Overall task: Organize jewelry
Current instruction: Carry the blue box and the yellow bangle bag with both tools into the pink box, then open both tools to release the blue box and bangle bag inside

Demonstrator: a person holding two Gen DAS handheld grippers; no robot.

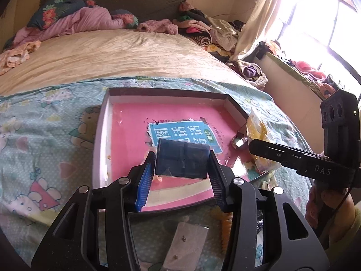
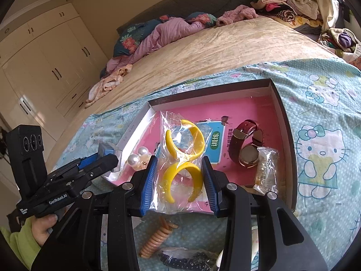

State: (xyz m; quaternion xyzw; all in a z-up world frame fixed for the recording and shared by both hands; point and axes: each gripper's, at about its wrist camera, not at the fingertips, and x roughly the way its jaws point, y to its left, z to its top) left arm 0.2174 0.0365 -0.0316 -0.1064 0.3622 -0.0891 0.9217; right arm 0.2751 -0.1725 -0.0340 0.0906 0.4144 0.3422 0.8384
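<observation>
Hidden and cut-off parts in both wrist views

In the left wrist view, the dark clear box (image 1: 182,160) at frame centre hides part of the pink book (image 1: 126,135) title; its contents cannot be made out. In the right wrist view, the dark beaded item (image 2: 185,259) is cut by the bottom edge, and the small bag (image 2: 267,169) covers part of the watch (image 2: 247,155).

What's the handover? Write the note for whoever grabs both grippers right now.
Left gripper: shut on a small dark box, held over the tray.
Right gripper: shut on the bag of yellow hoops, at the tray's near edge.
Done, in the tray: watch, pearl earrings, small bagged chain.
Left, on the bedsheet outside the tray: coiled orange band, bagged dark beads, stud card.
</observation>
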